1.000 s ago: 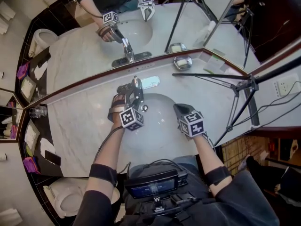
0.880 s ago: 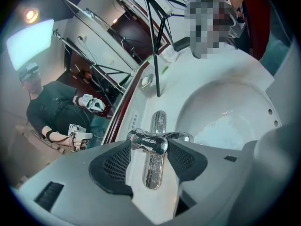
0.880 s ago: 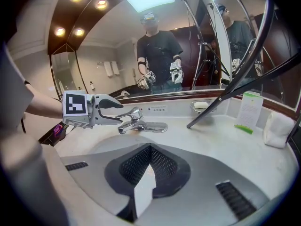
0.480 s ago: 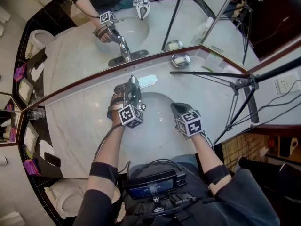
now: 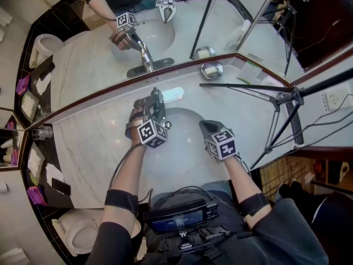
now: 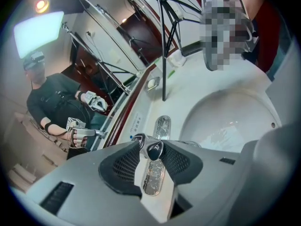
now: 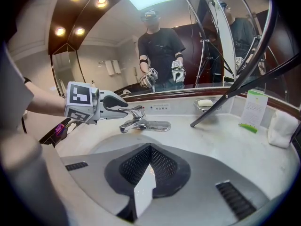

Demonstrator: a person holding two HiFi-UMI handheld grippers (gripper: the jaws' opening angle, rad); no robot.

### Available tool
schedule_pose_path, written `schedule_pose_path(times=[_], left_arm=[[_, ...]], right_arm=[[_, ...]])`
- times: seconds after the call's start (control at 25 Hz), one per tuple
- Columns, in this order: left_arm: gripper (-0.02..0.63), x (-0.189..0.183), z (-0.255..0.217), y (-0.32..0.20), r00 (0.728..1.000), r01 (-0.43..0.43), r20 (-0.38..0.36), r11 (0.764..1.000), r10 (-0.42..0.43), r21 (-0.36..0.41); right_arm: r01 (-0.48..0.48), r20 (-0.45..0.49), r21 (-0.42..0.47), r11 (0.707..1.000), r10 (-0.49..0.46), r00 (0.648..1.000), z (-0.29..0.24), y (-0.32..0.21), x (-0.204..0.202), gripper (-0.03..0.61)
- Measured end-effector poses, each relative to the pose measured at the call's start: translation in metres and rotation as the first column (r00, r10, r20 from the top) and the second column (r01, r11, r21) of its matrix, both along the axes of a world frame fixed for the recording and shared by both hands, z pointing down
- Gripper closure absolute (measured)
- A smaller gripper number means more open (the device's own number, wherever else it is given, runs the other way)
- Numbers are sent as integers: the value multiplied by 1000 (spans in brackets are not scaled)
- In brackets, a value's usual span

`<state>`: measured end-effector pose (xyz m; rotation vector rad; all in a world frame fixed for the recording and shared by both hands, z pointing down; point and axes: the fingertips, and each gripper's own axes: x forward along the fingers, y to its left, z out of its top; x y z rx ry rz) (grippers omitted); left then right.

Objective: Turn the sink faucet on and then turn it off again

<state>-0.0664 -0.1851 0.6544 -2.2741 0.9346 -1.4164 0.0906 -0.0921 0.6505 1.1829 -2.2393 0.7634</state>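
The chrome faucet (image 5: 156,100) stands on the counter behind the white basin (image 5: 185,150). My left gripper (image 5: 156,111) reaches onto it from the basin side. In the left gripper view its jaws have just been closing, and the black pads (image 6: 126,163) now press on both sides of the rounded end of the faucet handle (image 6: 154,151). The right gripper view shows the same grip from the side, on the lever (image 7: 136,110) above the spout (image 7: 127,126). No water runs. My right gripper (image 5: 205,126) hangs over the basin's right part, shut and holding nothing (image 7: 149,149).
A soap dish (image 5: 213,71) sits by the mirror, right of the faucet. A black tripod (image 5: 276,98) stands across the counter's right side. A glass (image 5: 44,130) is at the far left. A green card (image 7: 254,108) and a folded towel (image 7: 282,128) stand at the right.
My left gripper has edged a little toward the faucet, over the handle. The right gripper has kept still.
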Motion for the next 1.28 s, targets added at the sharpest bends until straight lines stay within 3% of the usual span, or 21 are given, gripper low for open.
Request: schedule_pose_path(times=[0.2,0.8,1.28], left_arm=[[479,3,-21,-27,1000,4,-16,1000,-4,-5],[480,3,-19,-27,999,15,-40,998,-18,-60],[482,-3,-31,7,1000,-9,-9,999,8,-40]], right_arm=[[-2,2,4,1000,2,1000,-3,-2,0,560],[4,5,9,1000,-4,1000,-5,-6,-1,560],[12,21,28,1000,-12,1000,-10,-3,-6,560]])
